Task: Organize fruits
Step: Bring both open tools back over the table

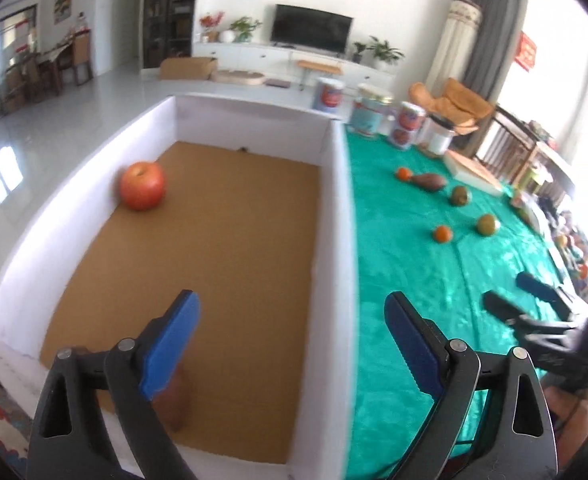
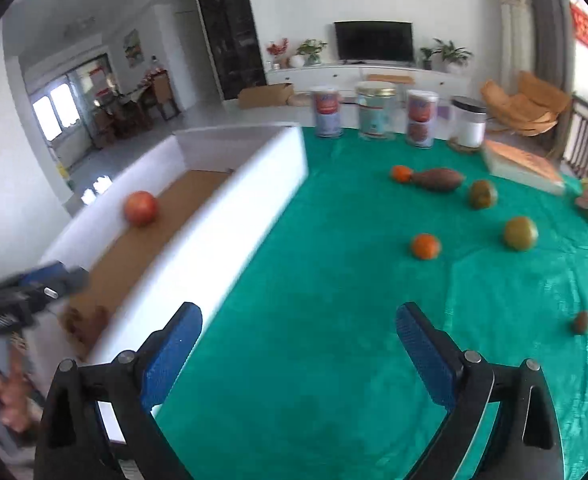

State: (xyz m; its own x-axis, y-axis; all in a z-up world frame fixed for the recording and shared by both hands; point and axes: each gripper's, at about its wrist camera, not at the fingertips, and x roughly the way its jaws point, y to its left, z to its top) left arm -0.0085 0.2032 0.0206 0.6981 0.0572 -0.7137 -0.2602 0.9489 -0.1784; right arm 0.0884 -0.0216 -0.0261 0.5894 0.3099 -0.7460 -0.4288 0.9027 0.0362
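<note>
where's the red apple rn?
In both views the red apple sits inside the white box, on its brown floor against the far-left wall, apart from the fruit left on the green cloth.

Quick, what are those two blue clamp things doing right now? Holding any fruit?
Left hand-held gripper: open, holding nothing, over the white box.
Right hand-held gripper: open, holding nothing, over the green cloth.
</note>
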